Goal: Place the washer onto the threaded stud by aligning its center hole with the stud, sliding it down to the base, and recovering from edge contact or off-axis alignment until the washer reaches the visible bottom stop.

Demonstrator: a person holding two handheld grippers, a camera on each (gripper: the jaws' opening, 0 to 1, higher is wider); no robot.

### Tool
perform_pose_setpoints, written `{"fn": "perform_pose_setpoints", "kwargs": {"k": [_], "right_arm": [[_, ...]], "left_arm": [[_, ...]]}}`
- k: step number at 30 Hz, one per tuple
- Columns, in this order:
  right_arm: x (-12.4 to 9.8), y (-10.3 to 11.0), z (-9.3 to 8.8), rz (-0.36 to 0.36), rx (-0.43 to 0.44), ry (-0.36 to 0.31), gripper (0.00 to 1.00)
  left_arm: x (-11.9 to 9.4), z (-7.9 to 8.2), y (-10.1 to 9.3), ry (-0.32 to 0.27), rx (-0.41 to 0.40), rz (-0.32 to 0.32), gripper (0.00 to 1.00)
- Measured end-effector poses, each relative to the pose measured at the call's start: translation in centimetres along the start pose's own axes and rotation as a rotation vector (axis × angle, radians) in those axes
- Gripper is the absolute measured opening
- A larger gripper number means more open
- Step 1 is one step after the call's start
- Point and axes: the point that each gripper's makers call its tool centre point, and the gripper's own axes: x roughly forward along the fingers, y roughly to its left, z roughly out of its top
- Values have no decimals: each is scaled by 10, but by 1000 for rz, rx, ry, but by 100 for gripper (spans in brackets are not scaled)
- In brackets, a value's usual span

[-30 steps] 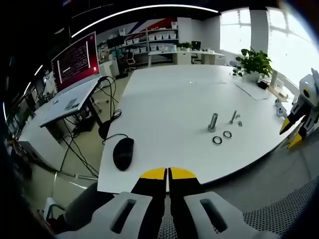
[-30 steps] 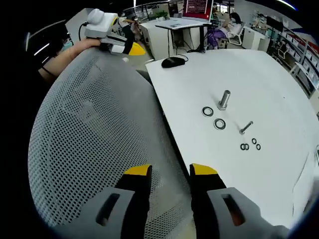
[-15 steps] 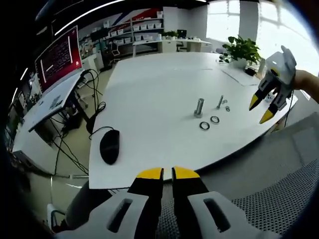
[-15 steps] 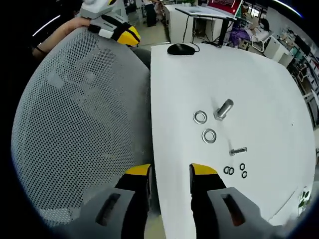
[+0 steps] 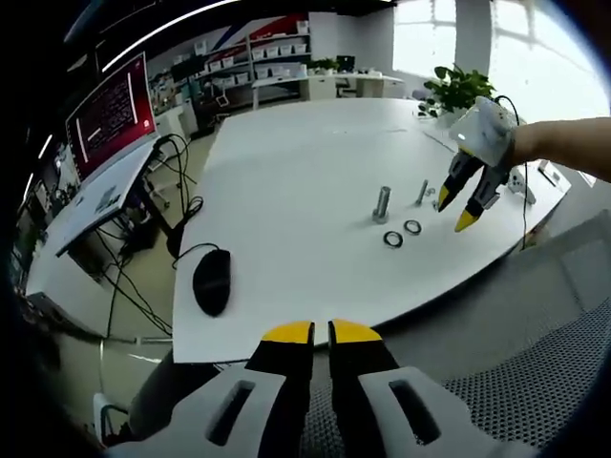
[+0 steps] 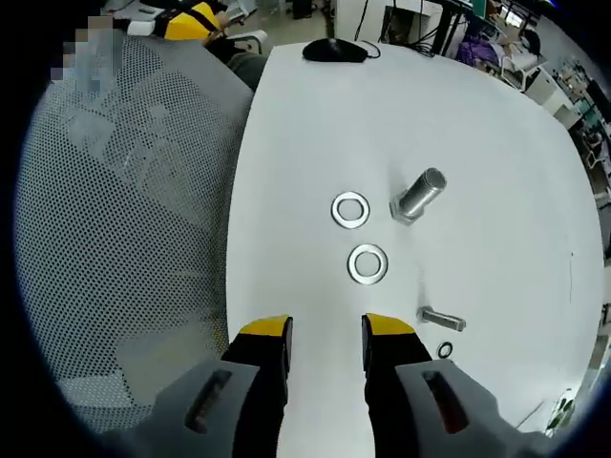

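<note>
In the right gripper view, the right claw (image 6: 326, 332) hangs above the white counter (image 6: 305, 124) with its yellow-tipped jaws spread and nothing between them. At 12 o'clock from its tips, just beyond them, one washer (image 6: 368, 263) lies flat on the counter. A second washer (image 6: 350, 210) lies further in the same direction. The large threaded stud (image 6: 418, 195) stands at 3 o'clock from this second washer, near it but not touching. A smaller bolt (image 6: 441, 320) lies on its side at 3 o'clock from the claw tips. A black mouse (image 6: 334, 51) is far at 12 o'clock, and a grey mesh chair (image 6: 124, 239) is at 9 o'clock.

In the left gripper view, the left claw (image 5: 320, 333) is at the near edge of the counter, its jaws pressed almost together and empty. The right claw appears at 2 o'clock, above the washers.
</note>
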Motion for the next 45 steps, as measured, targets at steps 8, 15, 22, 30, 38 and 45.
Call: {"fn": "perform_pose_setpoints", "kwargs": {"k": [8,15,22,30,38,45], "right_arm": [[16,-17,11,-3,33,17,31],[30,-22,18,9,30,40,34],[34,-22,23,18,25,44,35],[37,-30,27,-13,38,66,27],[38,-28,28,-21,13,87,30],[40,-31,32,-38,46,77,27]], "left_arm": [[1,1,2,-3,-9,10,3],[1,1,3,-4,-12,17,3],[1,1,5,-8,-14,24,3],[1,1,6,-6,-17,31,3],[1,1,7,-9,-26,35,3],[0,0,9,-2,-22,45,3]]}}
